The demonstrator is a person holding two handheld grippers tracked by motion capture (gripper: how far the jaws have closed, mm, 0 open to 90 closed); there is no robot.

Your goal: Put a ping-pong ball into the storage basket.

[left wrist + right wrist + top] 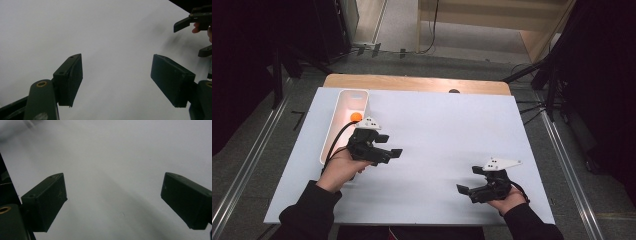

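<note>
Sleeves and hands come in from the bottom edge of the high view, each holding a gripper over the pale worktop [437,130].

At lower left of centre, the left gripper [392,145] has its fingers spread with nothing between them; in the left gripper view its two dark fingers [71,77] stand apart over bare white surface. They point toward the right of the frame, away from the ball.

Just above and left of that gripper lies the orange ball [356,117], resting inside the long white tray [332,132]. The tray's long axis runs from the lower left toward the top of the frame, and the ball sits in its upper half, close to the right wall. The grey plate on the gripper sits just beside the ball in the picture, so whether anything touches it I cannot tell.

Farther right, well apart from the tray, the right gripper [468,180] rests low near the bottom right, its fingers [45,200] spread wide and empty, aimed leftward.

Judging from this, the left hand is much the nearer to the ball; reaching it would mean turning back toward the upper left and coming over the tray wall, the only thing in the way.
</note>
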